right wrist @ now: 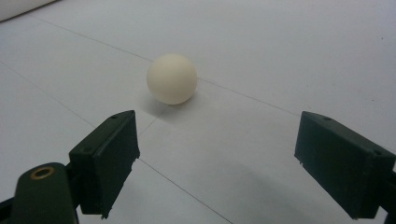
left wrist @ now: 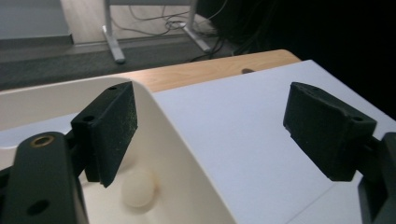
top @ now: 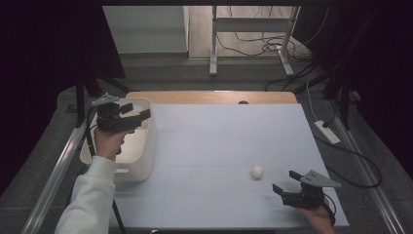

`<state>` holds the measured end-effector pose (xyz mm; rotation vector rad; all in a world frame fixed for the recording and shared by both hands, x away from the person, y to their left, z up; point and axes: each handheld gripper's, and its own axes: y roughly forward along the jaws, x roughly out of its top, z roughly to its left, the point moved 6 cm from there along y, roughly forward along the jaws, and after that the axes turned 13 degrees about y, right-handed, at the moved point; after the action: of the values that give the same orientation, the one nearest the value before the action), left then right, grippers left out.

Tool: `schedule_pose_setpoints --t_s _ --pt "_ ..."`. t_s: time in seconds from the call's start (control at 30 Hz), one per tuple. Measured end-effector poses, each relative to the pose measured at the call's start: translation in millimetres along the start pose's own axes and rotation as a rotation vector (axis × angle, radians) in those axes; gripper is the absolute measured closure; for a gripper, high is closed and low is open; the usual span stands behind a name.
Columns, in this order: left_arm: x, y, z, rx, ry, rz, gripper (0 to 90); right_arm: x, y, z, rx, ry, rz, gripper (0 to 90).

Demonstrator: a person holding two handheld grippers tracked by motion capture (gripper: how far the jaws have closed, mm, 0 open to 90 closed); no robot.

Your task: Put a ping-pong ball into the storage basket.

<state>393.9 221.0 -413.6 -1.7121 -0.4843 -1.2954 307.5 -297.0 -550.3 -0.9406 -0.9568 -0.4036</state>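
Note:
My left gripper [top: 138,112] hangs open over the white bin [top: 149,146] at the table's left edge, nothing between its jaws. In the left gripper view a white ball [left wrist: 138,187] lies on the bin's floor below the left jaw, and the bin's rim [left wrist: 187,154] runs between the jaws of the gripper [left wrist: 210,135]. A second white ball [top: 257,171] rests on the white table surface. My right gripper [top: 285,181] sits low at the front right, open, a short way from that ball. In the right gripper view the ball [right wrist: 171,78] lies ahead of the open gripper [right wrist: 217,161].
The white sheet [top: 219,146] covers a wooden table whose bare strip [top: 214,97] shows at the far edge. Beyond it stand a desk frame [top: 253,44] and loose cables on the floor. A power strip [top: 327,131] lies off the table's right side.

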Motion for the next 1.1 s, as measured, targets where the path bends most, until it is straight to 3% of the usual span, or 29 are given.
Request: schedule_pose_setpoints --t_s 0.5,0.73,1.1 --pt "2.2 -1.1 -34.3 -0.091 0.065 -0.019 18.7 6.7 1.7 2.8 -0.001 -0.003 -0.016 13.1" --pt "1.1 6.5 -51.0 -0.136 0.112 0.013 18.5 10.1 3.2 2.9 -0.012 0.003 -0.022 13.0" --pt "-3.7 7.2 -64.9 -0.183 0.109 0.0 18.6 15.1 5.6 11.1 0.002 -0.005 -0.033 12.8"
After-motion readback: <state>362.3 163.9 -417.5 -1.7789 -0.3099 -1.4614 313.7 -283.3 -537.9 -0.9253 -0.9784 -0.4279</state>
